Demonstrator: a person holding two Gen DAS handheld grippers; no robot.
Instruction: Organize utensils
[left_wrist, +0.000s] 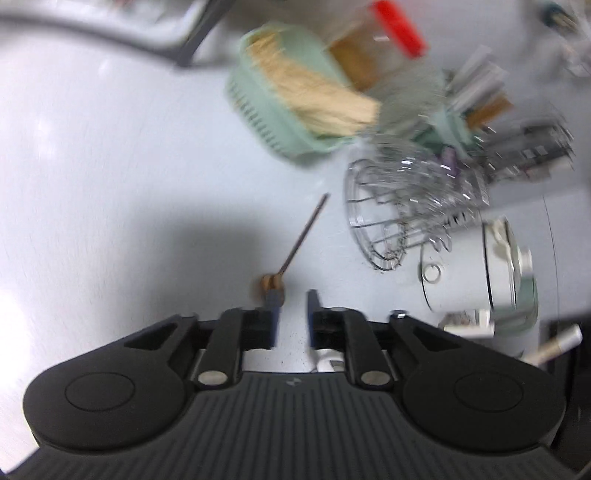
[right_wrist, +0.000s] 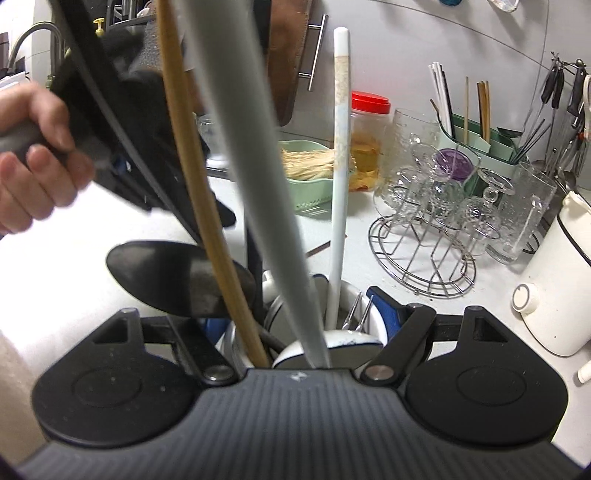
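Left gripper (left_wrist: 292, 314) low over the white desk (left_wrist: 110, 166), blue-padded fingers (left_wrist: 274, 314) parted by a narrow gap, nothing between them. Just ahead of the left finger lies a thin dark stick with a small round wooden head (left_wrist: 295, 242), flat on the desk, head touching or right beside the fingertip — too blurred to tell which. That looks like the loose utensil to collect.

Right gripper (right_wrist: 295, 314) spread wide around a white round utensil holder (right_wrist: 354, 306); fingers sit either side of the rim, can't tell if they actually press it. Inside stand a pale grey tapered handle (right_wrist: 255, 147), a tan wooden handle (right_wrist: 192, 184), a long white stick (right_wrist: 340, 166) and a black plastic spoon (right_wrist: 173, 277), bowl up, leaning out left. In the right wrist view the person's left hand (right_wrist: 33, 158) holds the other gripper beside the holder.

Background: mint green slotted basket (right_wrist: 310, 188), red-lidded jar (right_wrist: 369, 144), wire rack of glasses (right_wrist: 424, 251), white kettle (right_wrist: 554, 288).

Likely step: pick up the stick. To do it well: slide left so the shaft centres in the gap, open a bit more, go low, close on the shaft near the head, not the rounded head. Keep the holder steady with the right, drop the stick in where the handles leave space
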